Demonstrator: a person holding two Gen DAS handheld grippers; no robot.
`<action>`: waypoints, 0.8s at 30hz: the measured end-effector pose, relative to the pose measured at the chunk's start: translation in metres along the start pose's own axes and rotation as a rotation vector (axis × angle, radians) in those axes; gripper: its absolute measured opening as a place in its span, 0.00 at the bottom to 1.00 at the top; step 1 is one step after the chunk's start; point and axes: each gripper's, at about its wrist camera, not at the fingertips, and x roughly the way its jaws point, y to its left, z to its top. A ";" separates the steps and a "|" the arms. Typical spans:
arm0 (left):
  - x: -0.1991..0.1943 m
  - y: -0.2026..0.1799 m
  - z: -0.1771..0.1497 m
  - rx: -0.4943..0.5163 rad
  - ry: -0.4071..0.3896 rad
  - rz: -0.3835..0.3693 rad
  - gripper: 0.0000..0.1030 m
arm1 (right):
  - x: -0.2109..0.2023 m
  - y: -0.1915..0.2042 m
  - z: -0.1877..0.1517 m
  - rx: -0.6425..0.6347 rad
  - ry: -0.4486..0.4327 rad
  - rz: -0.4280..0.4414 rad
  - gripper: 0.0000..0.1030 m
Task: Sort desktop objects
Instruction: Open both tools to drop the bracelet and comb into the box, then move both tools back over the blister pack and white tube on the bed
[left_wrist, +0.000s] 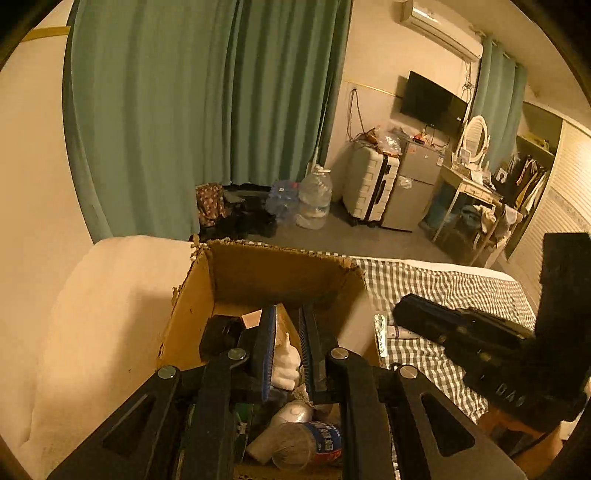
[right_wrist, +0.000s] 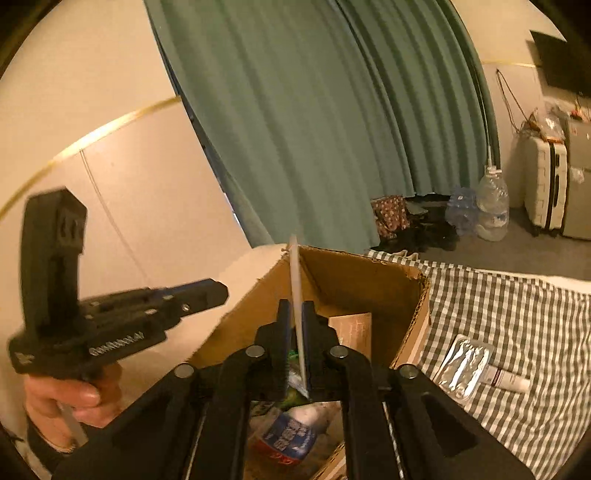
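Low at the centre of the right wrist frame, the right gripper (right_wrist: 295, 332) pinches a thin white card (right_wrist: 296, 295) edge-on above the cardboard box (right_wrist: 369, 280). At lower centre of the left wrist frame, the left gripper (left_wrist: 288, 347) hangs narrowly parted and empty over the box's clutter; a foil packet (right_wrist: 461, 365) lies at right on the checked cloth (right_wrist: 517, 314).

Warm, dim yellow light over cream walls (left_wrist: 29, 155). Teal curtains (left_wrist: 192, 110) hang to a grey floor (left_wrist: 332, 229). Wall television (left_wrist: 430, 99), air conditioner (left_wrist: 439, 26) up high, white suitcase (left_wrist: 369, 188) just beside a small fridge (left_wrist: 413, 184), dressing table (left_wrist: 469, 188) with oval mirror (left_wrist: 476, 134).
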 end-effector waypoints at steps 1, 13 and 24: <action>-0.001 -0.001 0.001 0.000 -0.006 -0.004 0.28 | 0.000 -0.002 -0.001 0.006 -0.004 -0.004 0.25; -0.033 -0.041 0.006 -0.031 -0.111 -0.115 0.48 | -0.080 -0.040 0.005 0.088 -0.129 -0.132 0.49; -0.046 -0.089 0.002 0.023 -0.167 -0.137 0.87 | -0.178 -0.071 0.014 0.095 -0.200 -0.277 0.64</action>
